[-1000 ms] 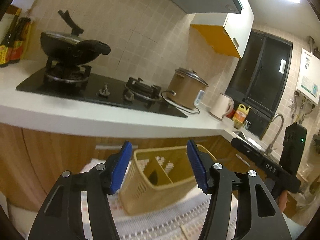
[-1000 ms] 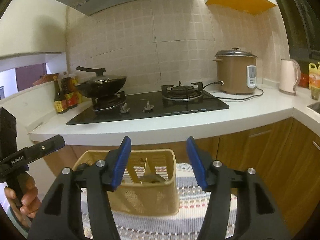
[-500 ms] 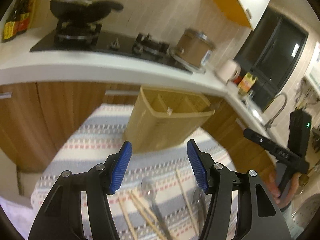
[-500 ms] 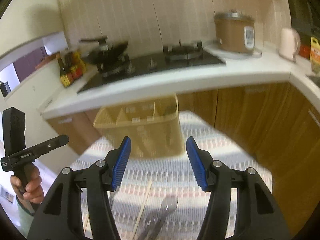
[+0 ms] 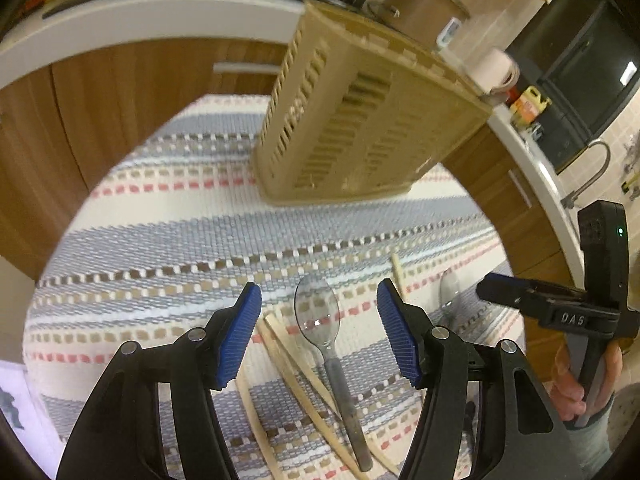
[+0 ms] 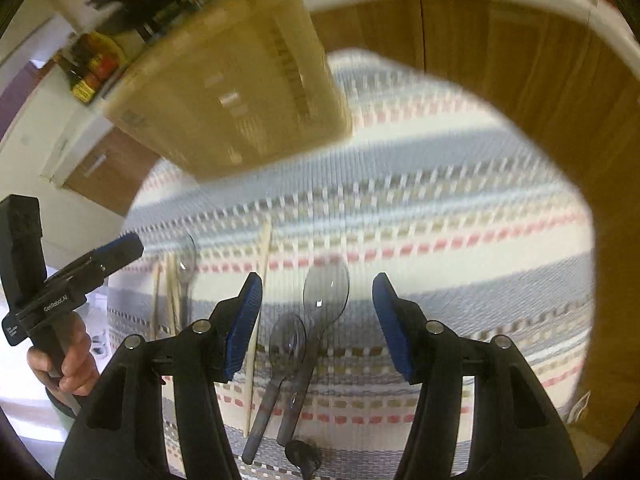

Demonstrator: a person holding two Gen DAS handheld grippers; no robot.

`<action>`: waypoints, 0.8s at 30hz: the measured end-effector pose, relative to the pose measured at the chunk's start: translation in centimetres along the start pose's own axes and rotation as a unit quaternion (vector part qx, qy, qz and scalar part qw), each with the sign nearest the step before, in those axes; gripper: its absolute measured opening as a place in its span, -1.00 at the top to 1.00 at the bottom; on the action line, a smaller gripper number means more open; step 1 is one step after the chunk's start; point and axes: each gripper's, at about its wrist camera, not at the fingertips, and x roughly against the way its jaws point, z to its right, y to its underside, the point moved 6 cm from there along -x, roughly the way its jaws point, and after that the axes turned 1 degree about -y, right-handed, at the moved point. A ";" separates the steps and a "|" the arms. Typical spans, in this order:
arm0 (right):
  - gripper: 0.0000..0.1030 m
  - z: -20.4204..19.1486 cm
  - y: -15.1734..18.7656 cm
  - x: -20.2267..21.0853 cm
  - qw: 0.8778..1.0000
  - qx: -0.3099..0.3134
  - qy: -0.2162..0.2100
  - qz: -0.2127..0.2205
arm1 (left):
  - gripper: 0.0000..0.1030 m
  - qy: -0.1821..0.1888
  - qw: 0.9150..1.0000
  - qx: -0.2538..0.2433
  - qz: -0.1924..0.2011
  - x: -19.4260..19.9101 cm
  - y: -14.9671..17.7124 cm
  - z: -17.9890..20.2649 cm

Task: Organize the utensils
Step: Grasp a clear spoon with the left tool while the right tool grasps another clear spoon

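A beige slotted utensil holder [image 5: 360,116] stands at the far side of a striped cloth [image 5: 160,216]; it also shows blurred in the right wrist view [image 6: 228,84]. My left gripper [image 5: 320,328] is open and empty above a clear spoon [image 5: 320,320] and several wooden chopsticks [image 5: 288,364]. My right gripper [image 6: 316,320] is open and empty above two clear spoons [image 6: 324,296] with a chopstick [image 6: 258,304] just to their left. Another spoon [image 6: 186,268] and chopsticks [image 6: 170,288] lie further left.
Wooden cabinet doors [image 5: 120,92] and a white countertop [image 5: 140,20] rise behind the cloth. The other gripper shows at the right edge in the left wrist view [image 5: 560,308] and at the left edge in the right wrist view [image 6: 60,280].
Both grippers have tilted down from the stove and counter toward the cloth, so the spoons and chopsticks now lie between the open fingers. Both stayed open.
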 end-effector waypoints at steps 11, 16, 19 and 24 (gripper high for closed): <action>-0.05 0.2 0.1 -3.4 0.999 -0.024 0.036 -0.018 | -0.14 -0.045 0.999 -0.023 -0.018 -2.0 0.1 -0.8; -0.05 -1.0 -0.3 -4.1 0.997 -0.005 0.075 -0.015 | -0.14 -0.039 0.999 -0.019 -0.026 -2.2 -0.2 -1.2; -0.04 -2.0 0.1 -4.6 0.994 0.017 0.112 -0.010 | -0.14 -0.049 0.998 -0.026 -0.027 -2.4 0.0 -0.8; -0.01 -3.8 0.7 -5.6 0.986 0.060 0.159 -0.005 | -0.14 -0.068 0.996 -0.046 -0.035 -3.5 0.4 0.3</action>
